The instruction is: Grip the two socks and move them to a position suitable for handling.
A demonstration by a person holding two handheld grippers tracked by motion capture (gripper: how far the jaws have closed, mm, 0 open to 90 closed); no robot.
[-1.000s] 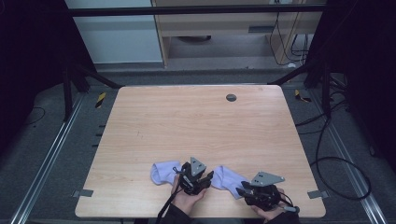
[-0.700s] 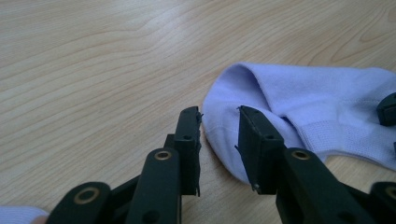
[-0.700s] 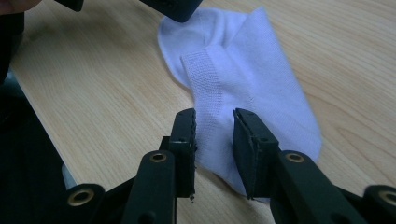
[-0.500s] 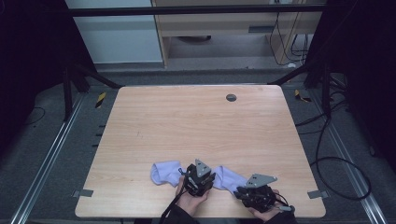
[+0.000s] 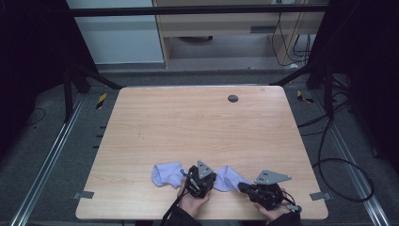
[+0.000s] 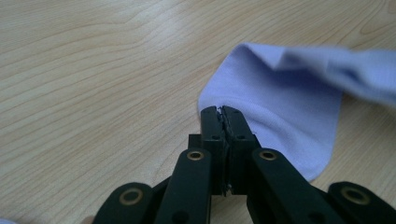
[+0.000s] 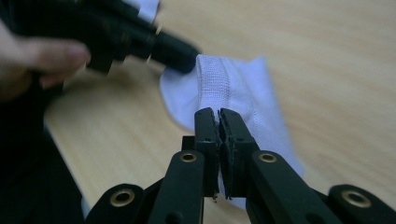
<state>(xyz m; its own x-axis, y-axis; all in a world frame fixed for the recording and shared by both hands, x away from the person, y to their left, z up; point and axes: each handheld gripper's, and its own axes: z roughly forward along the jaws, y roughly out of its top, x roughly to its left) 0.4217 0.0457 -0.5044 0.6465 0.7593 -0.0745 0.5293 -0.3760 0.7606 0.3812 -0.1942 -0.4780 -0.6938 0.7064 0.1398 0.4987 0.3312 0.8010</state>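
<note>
— Pale lilac, that soft knit sock point(image 5: 169, 173): where is it?
— Flat on the light wooden worktop point(image 5: 197, 127), near its front edge. My left hand-held gripper point(image 6: 220, 111) and right hand-held gripper point(image 7: 218, 113) have just closed, each pinching the fabric.

Both hands are resting low at the near table edge. The left gripper point(image 5: 190, 175) and right gripper point(image 5: 241, 187) are pointing leftward, their jaws having just been closing, now pressed together, pinching cloth.
</note>
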